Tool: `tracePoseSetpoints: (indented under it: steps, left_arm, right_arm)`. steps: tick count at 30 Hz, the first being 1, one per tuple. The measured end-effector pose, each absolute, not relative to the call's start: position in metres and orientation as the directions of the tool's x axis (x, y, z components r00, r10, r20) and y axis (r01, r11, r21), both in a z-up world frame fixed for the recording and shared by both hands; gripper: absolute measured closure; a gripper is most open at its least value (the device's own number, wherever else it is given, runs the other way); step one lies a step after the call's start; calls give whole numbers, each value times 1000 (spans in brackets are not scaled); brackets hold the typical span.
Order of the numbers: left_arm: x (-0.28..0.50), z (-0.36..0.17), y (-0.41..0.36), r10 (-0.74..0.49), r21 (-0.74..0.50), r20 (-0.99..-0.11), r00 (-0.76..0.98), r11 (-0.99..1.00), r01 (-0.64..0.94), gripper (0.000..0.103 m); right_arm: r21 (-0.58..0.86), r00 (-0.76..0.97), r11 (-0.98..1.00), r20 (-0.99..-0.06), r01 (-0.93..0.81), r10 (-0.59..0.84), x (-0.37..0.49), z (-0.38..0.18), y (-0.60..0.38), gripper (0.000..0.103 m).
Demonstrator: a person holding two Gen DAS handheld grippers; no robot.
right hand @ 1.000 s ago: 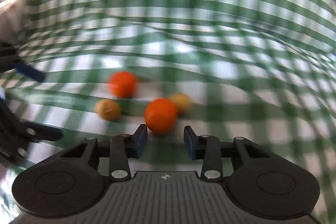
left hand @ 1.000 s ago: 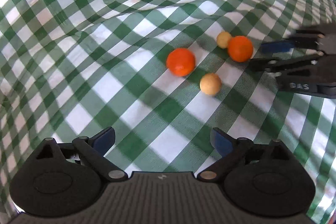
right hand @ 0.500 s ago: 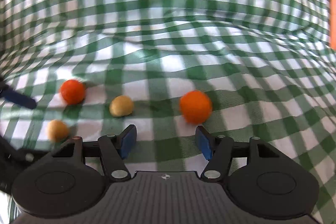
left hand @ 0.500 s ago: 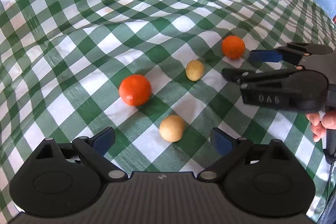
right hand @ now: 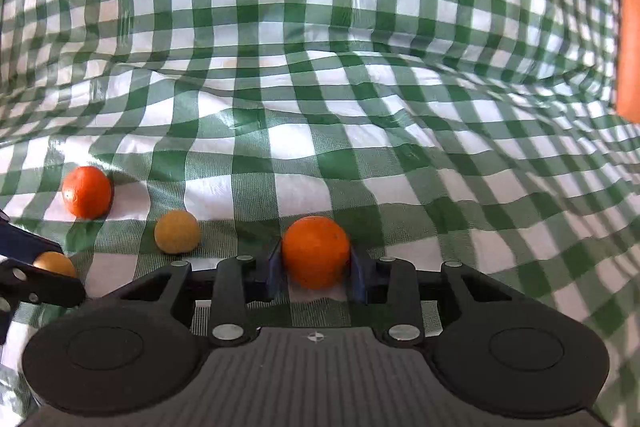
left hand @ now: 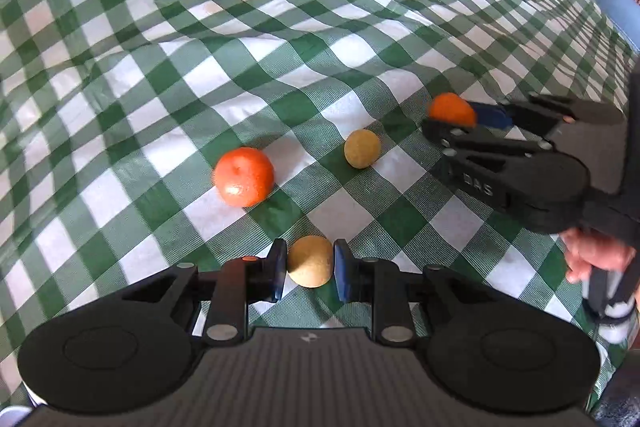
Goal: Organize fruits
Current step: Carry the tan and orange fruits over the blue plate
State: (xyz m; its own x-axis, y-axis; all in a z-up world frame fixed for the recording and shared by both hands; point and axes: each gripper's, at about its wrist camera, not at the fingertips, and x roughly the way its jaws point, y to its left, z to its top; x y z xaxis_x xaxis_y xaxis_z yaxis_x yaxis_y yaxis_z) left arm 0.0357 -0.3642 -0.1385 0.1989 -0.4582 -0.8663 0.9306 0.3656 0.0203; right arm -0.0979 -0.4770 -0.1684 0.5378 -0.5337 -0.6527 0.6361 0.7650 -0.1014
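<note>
1. Surface: green-and-white checked tablecloth (left hand: pixel 240 39), glossy and wrinkled; all four fruits lie on it.
2. Far-left fruit, left wrist view: loose orange (left hand: pixel 244 176), resting on the cloth, touching nothing. Round, so no long axis; a small stem dimple faces up and toward the camera.
3. Left gripper (left hand: pixel 309 274): blue pads closed against both sides of a tan round fruit (left hand: pixel 310 266) at the near edge of the scene. The fruit sits on or just above the cloth; cannot tell which. Round, no readable orientation.
4. Second tan fruit (left hand: pixel 362 148): free on the cloth, farther than the gripped one, between the loose orange and the right gripper. Slightly egg-shaped, long axis roughly upright.
5. Right gripper (right hand: pixel 316 267): blue pads closed on a second orange (right hand: pixel 315 251), one pad on each flank. In the left wrist view this orange (left hand: pixel 451 109) is the rightmost, farthest fruit, partly hidden by the gripper's black fingers.
6. Containers: none seen; no fruit is in one.
7. Writing: raised letters on the right gripper's side (left hand: pixel 478 185) read roughly "DAS"; uncertain.
8. Right edge: the person's hand (left hand: pixel 596 254) grips the right tool's handle.
</note>
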Motion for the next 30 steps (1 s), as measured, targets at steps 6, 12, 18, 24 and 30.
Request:
tracePoseSetpoints:
  steps: [6, 12, 18, 24, 30]
  left_arm:
    - [20, -108, -336, -421, 57, -874, 244, 410, 911, 76]
    - [4, -68, -274, -345, 94, -888, 303, 509, 855, 76]
    - [-10, -33, -181, -269, 146, -887, 375, 607, 781, 76]
    - [-23, -1, -98, -221, 182, -873, 434, 677, 713, 76]
    - [-42, 23, -28, -229, 168, -851, 472, 734, 658, 76]
  right_arm:
    - [-68, 509, 715, -656, 696, -558, -124, -143, -451, 67]
    - [-37, 535, 711, -630, 703, -562, -157, -100, -395, 67]
    - [6, 621, 797, -631, 604, -466, -179, -60, -310, 67]
    - [88, 693, 886, -660, 456, -291, -186, -32, -217, 67]
    - [99, 724, 932, -660, 349, -201, -196, -9, -144, 67]
